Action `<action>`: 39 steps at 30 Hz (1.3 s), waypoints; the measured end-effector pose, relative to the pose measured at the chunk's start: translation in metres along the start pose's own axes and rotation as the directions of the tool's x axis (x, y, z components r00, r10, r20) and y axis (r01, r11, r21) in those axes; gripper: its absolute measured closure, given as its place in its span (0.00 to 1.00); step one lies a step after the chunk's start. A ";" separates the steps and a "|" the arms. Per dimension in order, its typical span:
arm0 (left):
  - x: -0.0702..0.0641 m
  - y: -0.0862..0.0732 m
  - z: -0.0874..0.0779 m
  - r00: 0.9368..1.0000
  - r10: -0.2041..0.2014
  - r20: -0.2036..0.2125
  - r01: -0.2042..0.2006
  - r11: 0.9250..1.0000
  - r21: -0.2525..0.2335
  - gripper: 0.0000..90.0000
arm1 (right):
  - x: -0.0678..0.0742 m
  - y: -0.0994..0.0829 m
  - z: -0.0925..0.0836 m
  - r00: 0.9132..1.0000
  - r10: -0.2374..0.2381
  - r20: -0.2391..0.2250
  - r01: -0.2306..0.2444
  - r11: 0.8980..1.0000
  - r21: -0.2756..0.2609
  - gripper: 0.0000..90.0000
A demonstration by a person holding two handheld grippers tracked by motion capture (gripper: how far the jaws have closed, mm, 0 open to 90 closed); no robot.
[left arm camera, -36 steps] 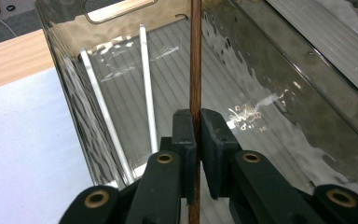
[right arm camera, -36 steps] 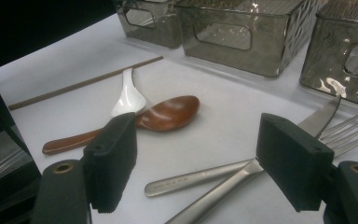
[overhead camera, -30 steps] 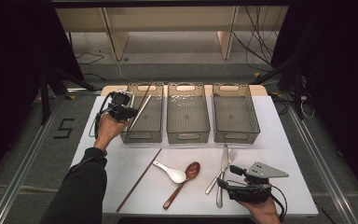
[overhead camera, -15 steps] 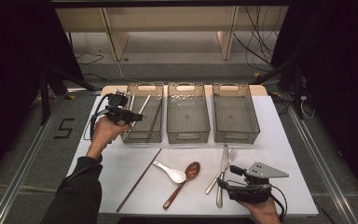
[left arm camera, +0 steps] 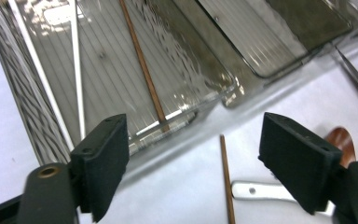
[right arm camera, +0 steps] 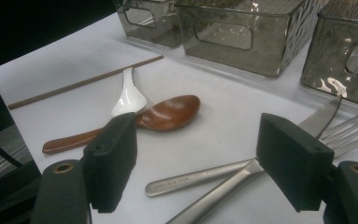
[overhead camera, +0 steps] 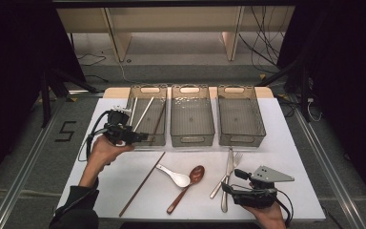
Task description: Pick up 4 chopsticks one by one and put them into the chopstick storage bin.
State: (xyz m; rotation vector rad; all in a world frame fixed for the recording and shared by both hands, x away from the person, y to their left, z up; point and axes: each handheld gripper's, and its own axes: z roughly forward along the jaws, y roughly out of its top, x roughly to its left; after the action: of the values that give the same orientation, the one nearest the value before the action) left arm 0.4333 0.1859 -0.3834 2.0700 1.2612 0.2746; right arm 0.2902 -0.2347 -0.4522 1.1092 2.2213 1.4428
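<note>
We take the left bin [overhead camera: 147, 119] as our reference. It is the leftmost of three clear bins along the far edge of the white table [overhead camera: 290, 157], and the sorting in hand appears to assign one utensil type per bin. Inside the left bin we see two white chopsticks [left arm camera: 77, 70] and one brown chopstick [left arm camera: 142, 70], laid lengthwise because the bin is long enough to take them flat.

The left gripper [overhead camera: 140, 137] sits at the near left corner of the left bin. Its jaws have just been opening and now stand wide, with nothing between them; in the left gripper view the gap frames bare table and the bin's near wall. We judge this to be a release completed.

The second brown chopstick [overhead camera: 143, 183] lies on the table just in front of the left bin, running diagonally toward the near edge. We judge it the next item for this bin, since it completes the brown pair.

Farther right of the left bin, the white spoon [overhead camera: 174, 175] and wooden spoon [overhead camera: 187, 187] overlap at their bowls. Beyond them lie the knife [overhead camera: 227, 181] and fork [overhead camera: 228, 169].

The right gripper [overhead camera: 229, 181] rests low over the knife and fork handles, jaws wide and empty, presumably staged for the cutlery.
</note>
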 end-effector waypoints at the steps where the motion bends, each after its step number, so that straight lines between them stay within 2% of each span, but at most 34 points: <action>1: -0.001 -0.003 0.000 1.000 0.006 0.001 -0.006 1.000 0.000 0.24 | 0.000 0.000 0.000 1.000 -0.002 0.001 0.002 1.000 -0.001 0.33; 4: -0.005 -0.010 -0.003 1.000 0.020 -0.002 -0.020 1.000 0.011 0.23 | 0.000 0.000 0.000 1.000 -0.004 0.001 0.004 1.000 0.001 0.33; 7: -0.008 -0.017 -0.006 1.000 0.018 -0.013 -0.018 1.000 0.009 0.22 | 0.001 0.000 0.000 1.000 -0.004 0.002 0.004 1.000 -0.002 0.33; 10: -0.009 -0.025 -0.007 0.999 0.020 -0.037 -0.018 0.999 0.032 0.22 | 0.000 0.001 -0.001 1.000 -0.005 0.002 0.005 1.000 -0.003 0.33; 13: -0.011 -0.033 -0.006 0.999 0.021 -0.034 -0.018 0.998 0.065 0.21 | 0.000 0.001 -0.001 1.000 -0.006 0.002 0.006 1.000 -0.002 0.33; 18: -0.014 -0.041 0.000 0.999 0.030 -0.040 -0.025 0.992 0.121 0.20 | 0.000 0.001 -0.001 1.000 -0.005 0.001 0.006 1.000 -0.002 0.33; 24: -0.020 -0.046 0.002 0.998 0.044 -0.055 -0.033 0.982 0.184 0.20 | 0.000 0.001 -0.002 1.000 -0.006 0.002 0.006 1.000 -0.002 0.33; 30: -0.028 -0.054 0.006 0.997 0.052 -0.052 -0.037 0.966 0.257 0.21 | 0.000 0.001 -0.002 1.000 -0.008 0.004 0.008 1.000 -0.004 0.33; 35: -0.036 -0.065 0.013 0.997 0.069 -0.046 -0.050 0.941 0.335 0.24 | 0.001 0.001 -0.002 1.000 -0.010 0.006 0.010 1.000 -0.005 0.33; 37: -0.039 -0.068 0.015 0.996 0.070 -0.049 -0.049 0.935 0.351 0.26 | 0.001 0.001 -0.003 1.000 -0.011 0.005 0.012 1.000 -0.006 0.33; 39: -0.041 -0.072 0.018 0.996 0.077 -0.044 -0.054 0.923 0.381 0.29 | 0.001 0.001 -0.003 1.000 -0.012 0.006 0.012 1.000 -0.007 0.33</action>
State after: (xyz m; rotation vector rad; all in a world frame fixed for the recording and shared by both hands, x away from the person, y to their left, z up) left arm 0.3713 0.1644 -0.4365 2.4516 1.3659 0.1262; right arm 0.2887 -0.2356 -0.4497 1.0946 2.2139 1.4396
